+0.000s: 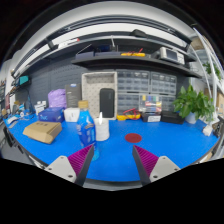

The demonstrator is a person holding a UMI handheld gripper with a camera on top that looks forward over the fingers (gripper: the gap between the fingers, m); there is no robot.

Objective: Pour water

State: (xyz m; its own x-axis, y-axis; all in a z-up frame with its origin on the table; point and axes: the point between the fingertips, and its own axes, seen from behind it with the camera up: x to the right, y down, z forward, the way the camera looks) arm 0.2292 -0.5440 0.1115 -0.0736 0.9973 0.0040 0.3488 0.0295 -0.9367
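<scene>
Gripper view looks forward over a smooth blue tabletop (120, 150) with the gripper (113, 158) held low above it. Its two fingers (80, 158), each with a magenta pad on the inner face, stand wide apart with only bare table between them; they hold nothing.

Beyond the left finger, near the table's middle, stands a clear plastic water bottle with a blue label (87, 129). Just beside it, on its right, is a white cylindrical cup (102, 129). The two are close, though whether they touch cannot be told. A flat red disc (133, 138) lies farther right. A tan cardboard box (42, 131) rests to the left, and a leafy green potted plant (192, 103) stands at the far right.

The bottle looks light and thin-walled, likely to dent under a hard squeeze and somewhat slippery. Gripping around the labelled middle of its body would probably hold best. Its fill level cannot be made out.
</scene>
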